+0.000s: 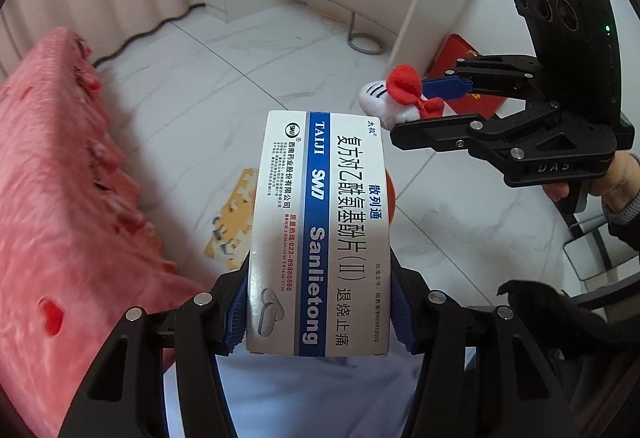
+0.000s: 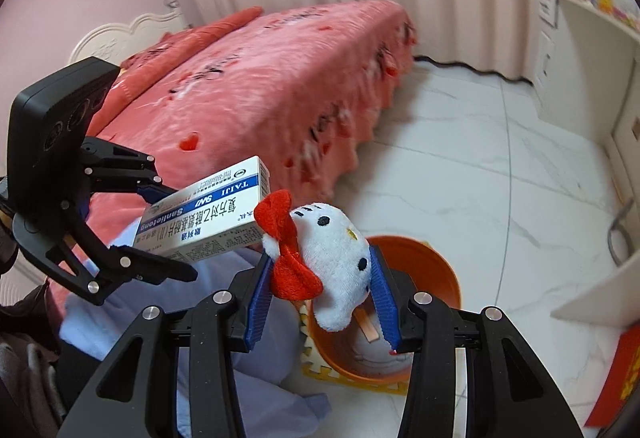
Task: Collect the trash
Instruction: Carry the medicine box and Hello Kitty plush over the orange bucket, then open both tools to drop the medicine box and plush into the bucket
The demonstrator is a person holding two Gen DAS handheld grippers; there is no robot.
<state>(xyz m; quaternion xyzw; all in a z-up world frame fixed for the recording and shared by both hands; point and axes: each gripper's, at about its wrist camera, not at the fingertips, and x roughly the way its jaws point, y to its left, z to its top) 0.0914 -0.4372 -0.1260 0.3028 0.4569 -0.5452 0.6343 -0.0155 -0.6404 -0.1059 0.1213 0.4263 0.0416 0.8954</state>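
- Our left tool (image 1: pixel 320 322) is clamped on a white and blue medicine box (image 1: pixel 320 234), its blue pads pressing on the box's two long sides, and the box stands out ahead of the fingers.
- Our right tool (image 2: pixel 320 290) is closed on a small white plush cat head with a red bow (image 2: pixel 328 262), the blue pads squeezing it from either side.
- So both pickups look done: each piece of trash is off the floor and in a grip.
- The orange bin (image 2: pixel 440 278) stands on the white tiled floor (image 2: pixel 500 178), on a yellow foam mat (image 2: pixel 320 374) just beside the pink bed (image 2: pixel 260 86).
- In the right wrist view the plush hangs over the bin's near rim, and the box is up and to the left of it, not yet over the opening.
- Something pale already lies inside the bin; we cannot tell what it is.
- What is left, as we judge it: bring both items over the opening and let go.
- A red packet (image 2: pixel 624 378) lies on the floor near the desk (image 2: pixel 592 86); whether it counts as trash we cannot say.
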